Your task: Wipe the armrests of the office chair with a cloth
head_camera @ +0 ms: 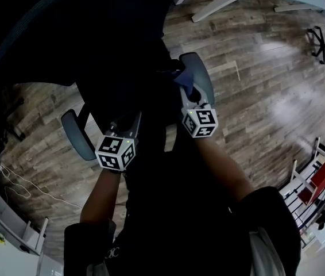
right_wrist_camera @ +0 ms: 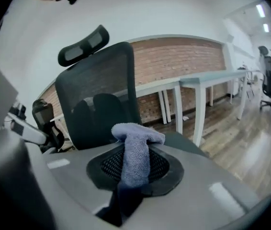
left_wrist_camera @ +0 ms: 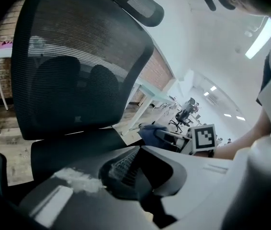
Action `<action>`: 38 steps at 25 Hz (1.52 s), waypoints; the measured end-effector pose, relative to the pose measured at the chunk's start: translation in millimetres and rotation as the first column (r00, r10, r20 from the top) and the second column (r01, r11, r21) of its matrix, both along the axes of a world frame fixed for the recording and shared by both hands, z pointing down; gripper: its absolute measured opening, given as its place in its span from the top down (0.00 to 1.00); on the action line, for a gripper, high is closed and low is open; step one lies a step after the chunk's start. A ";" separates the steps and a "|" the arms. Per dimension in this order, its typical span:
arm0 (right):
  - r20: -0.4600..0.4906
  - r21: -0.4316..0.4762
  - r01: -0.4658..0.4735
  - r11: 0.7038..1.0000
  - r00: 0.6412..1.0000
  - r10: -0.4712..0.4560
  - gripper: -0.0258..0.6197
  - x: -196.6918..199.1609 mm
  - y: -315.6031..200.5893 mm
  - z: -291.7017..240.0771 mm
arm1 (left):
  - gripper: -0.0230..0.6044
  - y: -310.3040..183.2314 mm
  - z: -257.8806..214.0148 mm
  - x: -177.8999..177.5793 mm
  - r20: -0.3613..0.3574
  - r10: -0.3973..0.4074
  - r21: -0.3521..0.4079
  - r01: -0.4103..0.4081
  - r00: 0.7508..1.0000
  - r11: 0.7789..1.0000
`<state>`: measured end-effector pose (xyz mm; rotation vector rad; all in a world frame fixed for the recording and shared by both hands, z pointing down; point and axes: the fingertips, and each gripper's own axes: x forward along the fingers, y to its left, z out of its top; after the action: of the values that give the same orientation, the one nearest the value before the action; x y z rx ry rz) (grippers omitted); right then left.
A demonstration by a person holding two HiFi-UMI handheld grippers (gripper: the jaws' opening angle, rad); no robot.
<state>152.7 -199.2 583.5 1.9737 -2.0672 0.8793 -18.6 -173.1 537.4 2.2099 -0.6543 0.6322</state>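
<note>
The cloth is a blue-grey terry strip with a looped pile. It is clamped between the jaws of the right gripper. Above the jaws its free end folds over into a rounded bulge. In the head view the cloth sits at the inner long edge of the right-side armrest, on the person's right, toward the end nearer the person. Whether it presses on the pad cannot be told. The pad is a smooth grey elongated oval with rounded ends.

The left gripper has its jaws apart with nothing between them. It hangs over the dark seat area, near the inner edge of the left-side armrest but not touching it. That pad has the same smooth oval shape.

Behind the two pads rises the backrest, a black open mesh stretched on a curved frame. A dark lumbar piece shows through the mesh. A separate curved headrest sits above the backrest.

Clearances:
- Beyond the outer edge of the right-side armrest, the wood-plank floor lies open. It runs to the white table legs at the top and a red-and-white frame at the lower right.
- Beyond the outer edge of the left-side armrest the floor strip is narrower. A thin pale cable lies on it, and a white shelf unit bounds it.
- A brick wall closes the room behind the tables.
</note>
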 end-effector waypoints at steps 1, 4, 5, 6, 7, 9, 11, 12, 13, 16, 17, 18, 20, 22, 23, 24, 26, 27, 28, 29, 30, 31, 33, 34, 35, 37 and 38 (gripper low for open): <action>-0.026 0.012 0.042 0.999 0.999 -0.042 0.85 5.8 1.5 -10.2 | 0.95 -2.8 -2.6 4.9 -0.001 -0.004 0.010 0.004 1.000 1.000; -0.089 0.028 0.143 0.989 0.986 -0.140 0.85 31.4 5.7 -32.4 | 0.95 -8.4 -11.7 24.2 -0.004 -0.018 0.037 0.018 1.000 0.999; -0.110 0.029 0.171 0.985 0.980 -0.167 0.86 41.2 6.0 -37.4 | 0.95 -9.3 -14.2 31.5 -0.003 -0.023 0.043 0.023 1.000 0.999; -0.129 0.030 0.199 0.980 0.973 -0.193 0.86 51.3 5.6 -41.5 | 0.95 -10.1 -16.0 39.3 -0.001 -0.029 0.050 0.029 1.000 0.998; -0.148 0.032 0.228 0.973 0.964 -0.221 0.86 61.3 4.8 -45.1 | 0.95 -10.8 -17.3 47.6 0.003 -0.038 0.056 0.038 0.999 0.998; -0.186 0.037 0.301 0.953 0.939 -0.289 0.86 81.2 4.3 -50.3 | 0.95 -12.5 -19.1 65.9 0.017 -0.067 0.069 0.065 0.998 0.995; -0.229 0.035 0.393 0.919 0.898 -0.376 0.86 100.6 5.2 -53.5 | 0.95 -15.5 -22.8 85.1 0.029 -0.111 0.079 0.109 0.993 0.991; -0.249 0.030 0.445 0.895 0.871 -0.424 0.86 109.2 5.6 -54.6 | 0.95 -17.0 -25.7 94.3 0.031 -0.137 0.082 0.134 0.990 0.988; -0.266 0.023 0.497 0.867 0.839 -0.474 0.86 116.6 6.3 -55.3 | 0.95 -18.0 -28.5 103.3 0.033 -0.162 0.083 0.159 0.986 0.984; -0.307 -0.019 0.650 0.760 0.720 -0.623 0.86 135.8 11.5 -52.6 | 0.95 -15.8 -31.6 131.3 0.050 -0.209 0.083 0.204 0.977 0.975; -0.316 -0.036 0.693 0.720 0.676 -0.666 0.86 142.7 13.5 -48.7 | 0.95 -14.5 -30.1 141.5 0.062 -0.216 0.080 0.211 0.974 0.974; -0.323 -0.046 0.731 0.680 0.634 -0.703 0.86 149.5 14.7 -42.8 | 0.95 -13.7 -27.6 151.7 0.074 -0.222 0.074 0.217 0.972 0.973; -0.330 -0.055 0.793 0.607 0.560 -0.760 0.86 160.8 16.5 -25.5 | 0.95 -11.5 -22.3 169.5 0.102 -0.235 0.057 0.231 0.967 0.971; -0.326 -0.082 0.836 0.543 0.492 -0.807 0.86 168.1 20.9 -3.0 | 0.95 -6.9 -18.8 182.6 0.128 -0.249 0.040 0.246 0.960 0.969; -0.324 -0.098 0.852 0.514 0.461 -0.826 0.86 170.1 23.1 8.6 | 0.95 -5.0 -17.7 188.8 0.138 -0.253 0.034 0.251 0.958 0.967; -0.322 -0.110 0.867 0.486 0.431 -0.843 0.86 170.9 24.5 19.4 | 0.95 -3.8 -16.6 195.2 0.146 -0.255 0.030 0.254 0.956 0.967; -0.321 -0.118 0.896 0.427 0.373 -0.871 0.86 167.7 24.3 37.0 | 0.95 -3.0 -12.6 208.0 0.157 -0.257 0.019 0.258 0.953 0.966; -0.323 -0.116 0.911 0.396 0.342 -0.882 0.86 163.7 22.6 44.2 | 0.95 -3.9 -9.9 213.6 0.162 -0.258 0.012 0.260 0.952 0.966; -0.328 -0.115 0.925 0.362 0.309 -0.893 0.86 158.4 20.6 50.8 | 0.95 -5.8 -7.8 218.4 0.165 -0.261 0.009 0.263 0.951 0.965; -0.334 -0.116 0.938 0.326 0.273 -0.902 0.86 152.5 19.1 57.3 | 0.95 -8.1 -7.0 222.3 0.169 -0.265 0.011 0.267 0.949 0.964; -0.340 -0.117 0.950 0.290 0.236 -0.910 0.86 146.2 18.3 63.4 | 0.95 -10.0 -7.7 225.3 0.172 -0.273 0.018 0.274 0.947 0.962; -0.344 -0.118 0.960 0.255 0.201 -0.917 0.86 139.9 18.0 69.0 | 0.95 -11.0 -9.8 227.6 0.174 -0.282 0.028 0.281 0.944 0.959; -0.345 -0.113 0.974 0.194 0.145 -0.927 0.86 127.9 17.3 77.2 | 0.95 -10.5 -15.2 230.5 0.178 -0.300 0.043 0.298 0.937 0.954; -0.345 -0.107 0.980 0.167 0.121 -0.931 0.86 121.9 16.4 79.9 | 0.95 -9.5 -16.9 230.6 0.182 -0.309 0.047 0.305 0.934 0.951; -0.346 -0.100 0.985 0.141 0.098 -0.933 0.86 115.6 15.0 81.8 | 0.95 -8.0 -17.1 229.5 0.189 -0.316 0.046 0.313 0.930 0.948; -0.354 -0.085 0.992 0.091 0.055 -0.934 0.86 102.6 12.4 83.7 | 0.95 -3.4 -12.7 224.1 0.206 -0.333 0.035 0.333 0.920 0.942; -0.359 -0.079 0.995 0.066 0.034 -0.933 0.86 96.2 11.9 84.7 | 0.95 -0.6 -9.5 220.6 0.215 -0.341 0.027 0.343 0.915 0.939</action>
<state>249.0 -187.3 668.2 0.1511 -2.5295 -0.0374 202.0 -173.7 527.9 1.9626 -1.1196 0.6945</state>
